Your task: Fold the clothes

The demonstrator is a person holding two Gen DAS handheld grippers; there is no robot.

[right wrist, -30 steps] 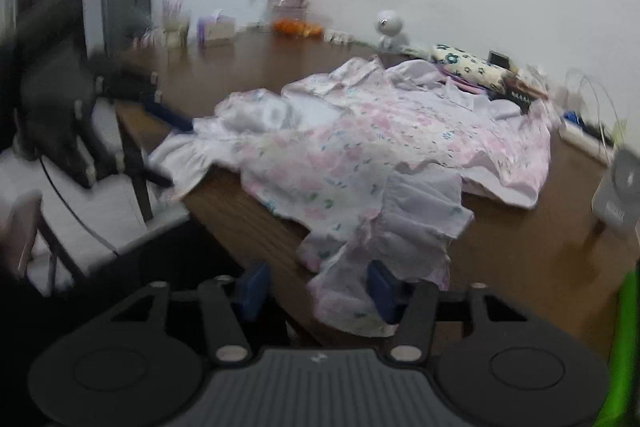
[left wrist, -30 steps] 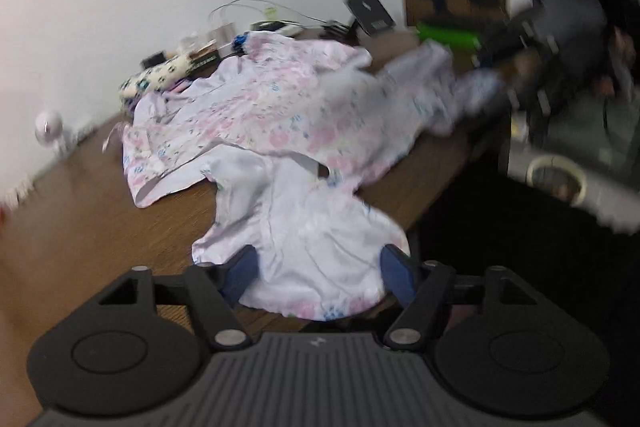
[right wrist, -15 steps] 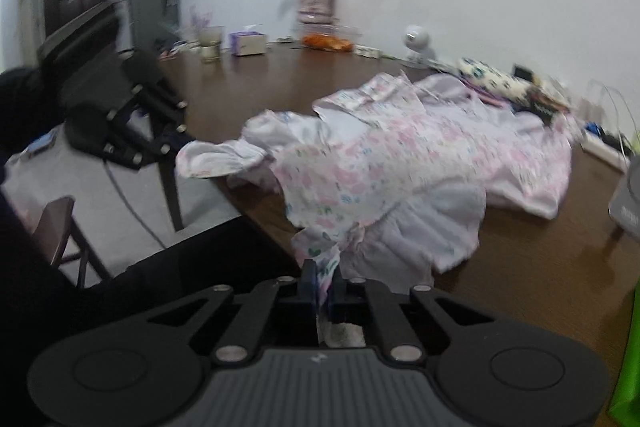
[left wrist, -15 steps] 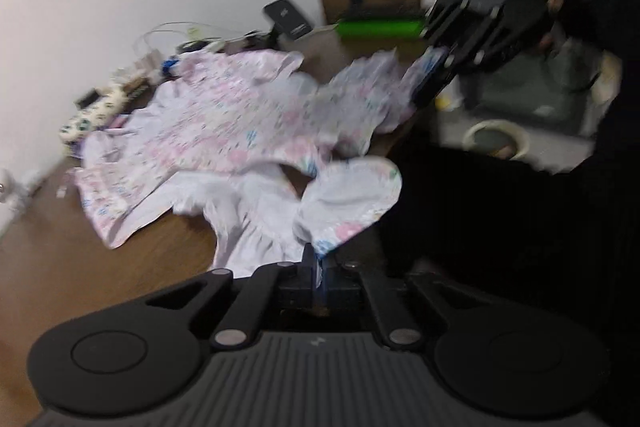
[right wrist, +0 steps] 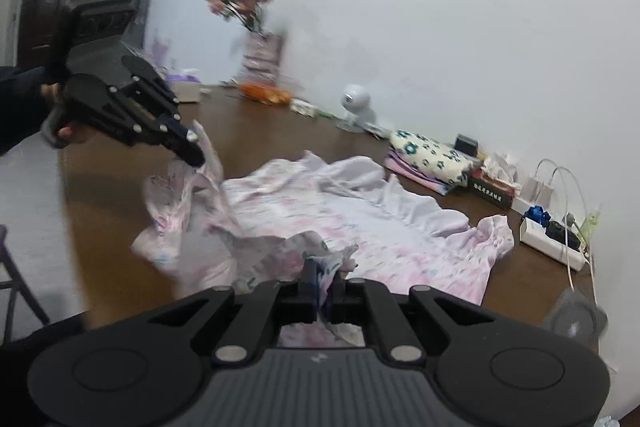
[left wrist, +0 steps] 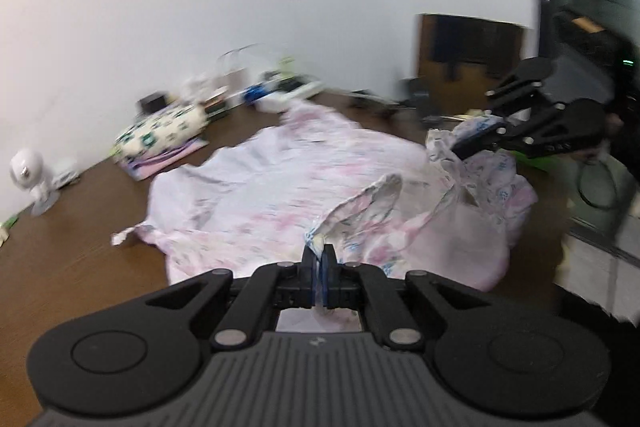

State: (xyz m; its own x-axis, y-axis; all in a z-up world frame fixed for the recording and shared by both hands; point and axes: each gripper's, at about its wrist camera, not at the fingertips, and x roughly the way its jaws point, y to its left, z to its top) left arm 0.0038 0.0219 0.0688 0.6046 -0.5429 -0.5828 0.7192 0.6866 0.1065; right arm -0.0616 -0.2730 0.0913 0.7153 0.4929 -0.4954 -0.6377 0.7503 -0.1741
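Left tongs [left wrist: 319,255], right tongs [right wrist: 320,273] pinching crumpled floral garment [left wrist: 280,195], wooden table [left wrist: 60,267]

R gripper [right wrist: 319,281] & L gripper [right wrist: 192,151] both clamped on floral garment [right wrist: 340,223], on brown table [right wrist: 260,131] nr wall-side power strip [right wrist: 554,239]

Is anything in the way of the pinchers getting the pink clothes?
No. Both already have it: the left gripper and right gripper are each shut on an edge of the garment, lifted off the table. Nothing sits between.
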